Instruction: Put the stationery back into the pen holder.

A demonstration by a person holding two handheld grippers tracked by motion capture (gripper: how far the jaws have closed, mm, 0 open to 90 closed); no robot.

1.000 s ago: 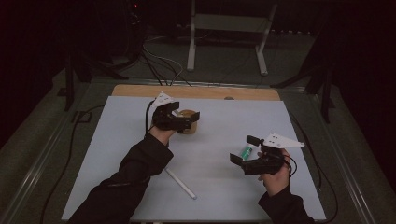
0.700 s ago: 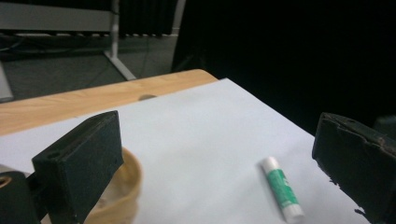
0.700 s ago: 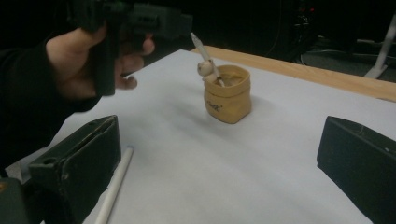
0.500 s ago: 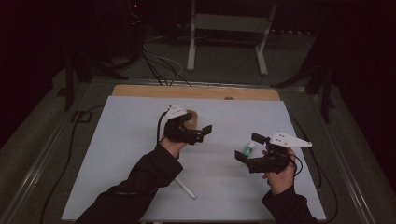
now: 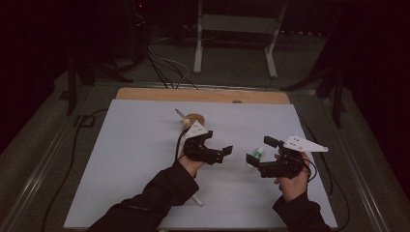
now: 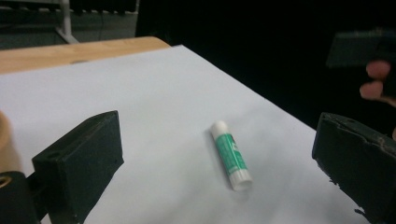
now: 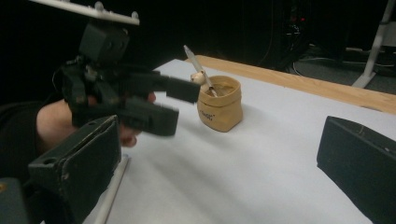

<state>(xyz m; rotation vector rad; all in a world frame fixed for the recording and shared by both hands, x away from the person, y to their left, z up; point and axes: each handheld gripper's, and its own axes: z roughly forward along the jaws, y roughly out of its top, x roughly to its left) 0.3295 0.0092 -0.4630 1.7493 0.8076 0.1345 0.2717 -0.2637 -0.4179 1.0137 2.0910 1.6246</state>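
Left gripper (image 5: 220,153) jaws apart, empty. Right gripper (image 5: 255,162) likewise. Cylindrical green-white glue stick (image 6: 230,155) lies flat between them, toward desk's (image 5: 125,159) right edge.

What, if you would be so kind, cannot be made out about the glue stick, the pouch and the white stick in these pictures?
- Glue stick: its label print is too small and blurred in the left gripper view; in the high view the right gripper partly covers it.
- Tan pouch: the wall hides its contents below the rim in the right gripper view.
- White stick: the near jaw and bottom edge cut it off.
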